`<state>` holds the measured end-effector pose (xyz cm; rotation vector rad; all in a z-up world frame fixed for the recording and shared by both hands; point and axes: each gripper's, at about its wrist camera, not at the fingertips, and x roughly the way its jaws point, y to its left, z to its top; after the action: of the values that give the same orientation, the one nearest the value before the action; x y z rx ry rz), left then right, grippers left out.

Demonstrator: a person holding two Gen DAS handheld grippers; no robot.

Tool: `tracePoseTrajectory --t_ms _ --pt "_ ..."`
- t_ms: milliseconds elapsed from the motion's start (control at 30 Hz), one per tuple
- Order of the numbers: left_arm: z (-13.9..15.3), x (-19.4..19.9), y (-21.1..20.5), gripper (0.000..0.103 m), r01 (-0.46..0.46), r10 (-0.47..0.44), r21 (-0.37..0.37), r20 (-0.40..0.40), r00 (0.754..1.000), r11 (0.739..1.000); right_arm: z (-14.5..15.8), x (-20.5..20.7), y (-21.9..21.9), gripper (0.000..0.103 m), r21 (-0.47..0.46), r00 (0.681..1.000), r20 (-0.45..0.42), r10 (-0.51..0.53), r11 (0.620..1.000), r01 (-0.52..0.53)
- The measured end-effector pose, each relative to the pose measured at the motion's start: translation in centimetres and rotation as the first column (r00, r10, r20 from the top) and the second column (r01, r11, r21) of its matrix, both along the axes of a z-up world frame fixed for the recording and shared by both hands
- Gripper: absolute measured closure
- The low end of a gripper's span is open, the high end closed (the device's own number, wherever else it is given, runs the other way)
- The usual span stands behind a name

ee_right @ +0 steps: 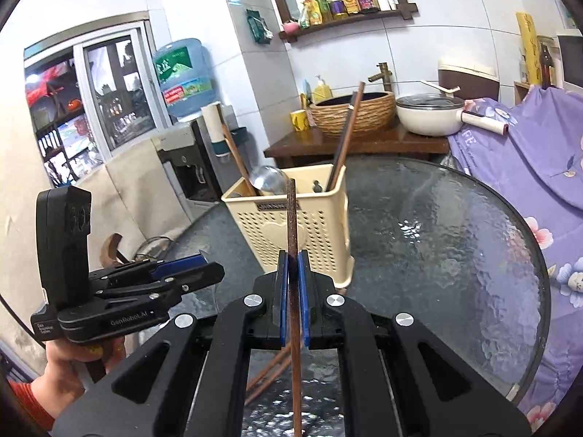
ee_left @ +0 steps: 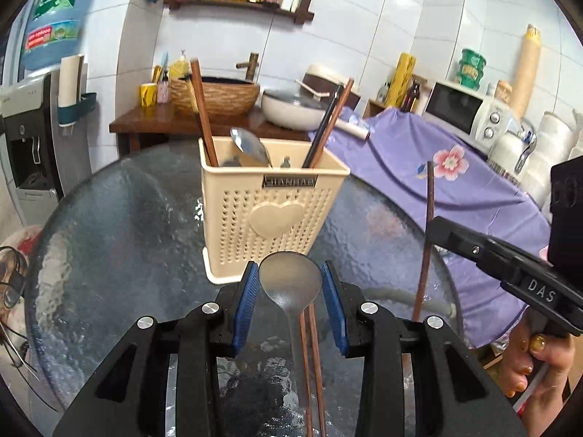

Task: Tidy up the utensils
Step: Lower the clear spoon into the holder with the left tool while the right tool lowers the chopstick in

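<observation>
A cream perforated utensil holder (ee_left: 269, 215) stands on the round glass table (ee_left: 120, 240); it also shows in the right wrist view (ee_right: 302, 225). It holds brown chopsticks (ee_left: 202, 113), a dark pair (ee_left: 329, 123) and a steel spoon (ee_left: 249, 147). My left gripper (ee_left: 290, 306) is open around the bowl of a steel spoon (ee_left: 290, 280) lying on the table beside two brown chopsticks (ee_left: 311, 364). My right gripper (ee_right: 291, 298) is shut on one brown chopstick (ee_right: 292, 225), held upright just in front of the holder. That chopstick also shows in the left wrist view (ee_left: 425, 240).
A purple flowered cloth (ee_left: 437, 167) covers something right of the table. Behind stand a wooden counter (ee_left: 182, 123) with a woven basin and a white pot (ee_left: 291, 107), a microwave (ee_left: 462, 113) and a water dispenser (ee_left: 32, 134). Two more chopsticks (ee_right: 269, 375) lie under my right gripper.
</observation>
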<state>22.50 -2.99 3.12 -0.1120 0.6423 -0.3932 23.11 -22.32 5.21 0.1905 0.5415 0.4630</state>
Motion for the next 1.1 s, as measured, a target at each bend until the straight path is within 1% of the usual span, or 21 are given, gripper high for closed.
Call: tracePoseTrajectory --t_ms 267,400,633,800,967,1100 --pt "1.9 0.0 0.9 0.068 0.003 -0.002 -0.031 0.029 1.0 1.0 1.4 -0.7 0.3 0.097 0.032 1.0 0.016 0.017 0.999 -0.018" --pt "2.9 0.0 1.1 0.068 0.014 -0.012 -0.052 0.04 0.999 0.999 2.5 -1.1 0.6 0.097 0.019 0.999 0.044 0.019 1.0 -0.019" --pt "4.3 0.3 1.5 0.068 0.019 -0.015 -0.052 0.066 0.998 0.998 4.0 -0.5 1.1 0.097 0.007 0.997 0.071 0.037 0.999 -0.038" --pt "6.1 1.1 1.9 0.068 0.014 -0.008 -0.063 0.089 0.996 0.998 5.6 0.0 1.4 0.097 -0.006 0.994 0.09 0.054 0.999 -0.053" --pt "8.8 2.6 2.3 0.068 -0.008 0.017 -0.082 0.119 0.993 0.997 8.6 1.0 1.4 0.097 -0.014 0.99 0.126 0.061 0.998 -0.06" --pt "12.1 4.5 2.6 0.068 -0.026 0.043 -0.11 0.155 0.987 0.994 11.9 2.1 1.5 0.097 -0.016 0.985 0.161 0.062 0.998 -0.06"
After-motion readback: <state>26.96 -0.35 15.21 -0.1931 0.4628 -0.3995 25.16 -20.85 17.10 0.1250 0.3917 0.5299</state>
